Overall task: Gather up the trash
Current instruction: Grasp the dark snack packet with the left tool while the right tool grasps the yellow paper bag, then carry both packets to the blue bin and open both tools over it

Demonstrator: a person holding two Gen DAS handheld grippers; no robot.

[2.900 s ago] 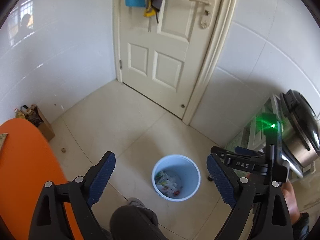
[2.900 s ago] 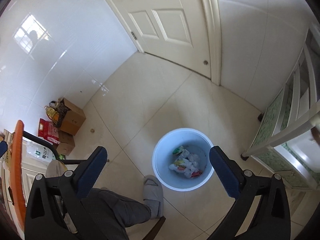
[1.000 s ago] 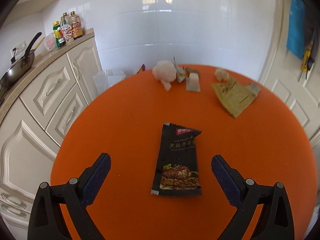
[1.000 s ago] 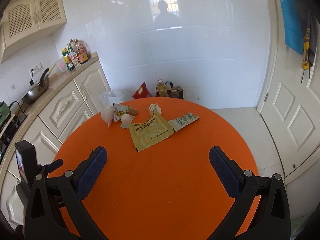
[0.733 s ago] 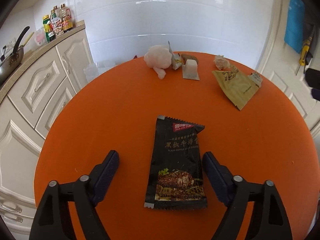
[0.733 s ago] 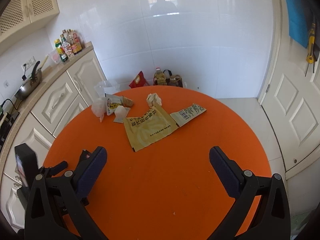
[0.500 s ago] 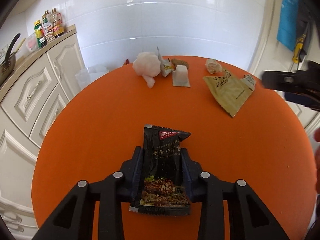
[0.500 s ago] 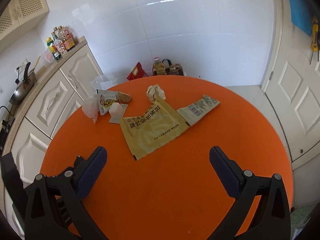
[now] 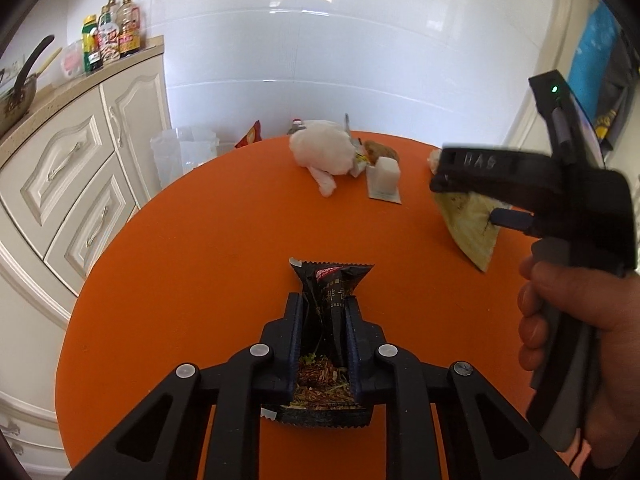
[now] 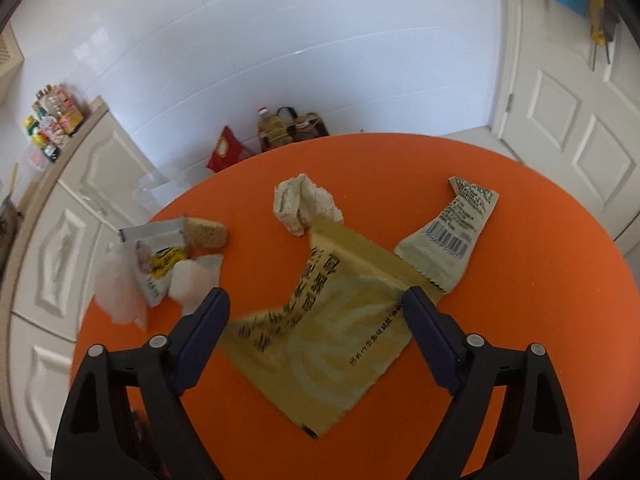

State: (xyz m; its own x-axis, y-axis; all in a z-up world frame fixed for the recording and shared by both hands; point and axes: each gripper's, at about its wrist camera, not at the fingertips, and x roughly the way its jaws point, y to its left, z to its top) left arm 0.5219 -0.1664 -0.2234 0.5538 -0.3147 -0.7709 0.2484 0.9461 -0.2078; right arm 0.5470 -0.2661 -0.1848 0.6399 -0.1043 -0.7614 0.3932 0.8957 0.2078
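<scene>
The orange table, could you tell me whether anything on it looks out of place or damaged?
Yes. Torn-open wrappers litter the orange table: a tan packet with a ripped-off strip beside it, a crumpled paper wad, and a half-unwrapped biscuit. The black sauce packet is buckled lengthwise because the left gripper is closing on it.

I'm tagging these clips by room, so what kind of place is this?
Most likely a home kitchen: cream cabinets with a countertop, sauce bottles and a pan on it, and a round orange table strewn with food wrappers.
</scene>
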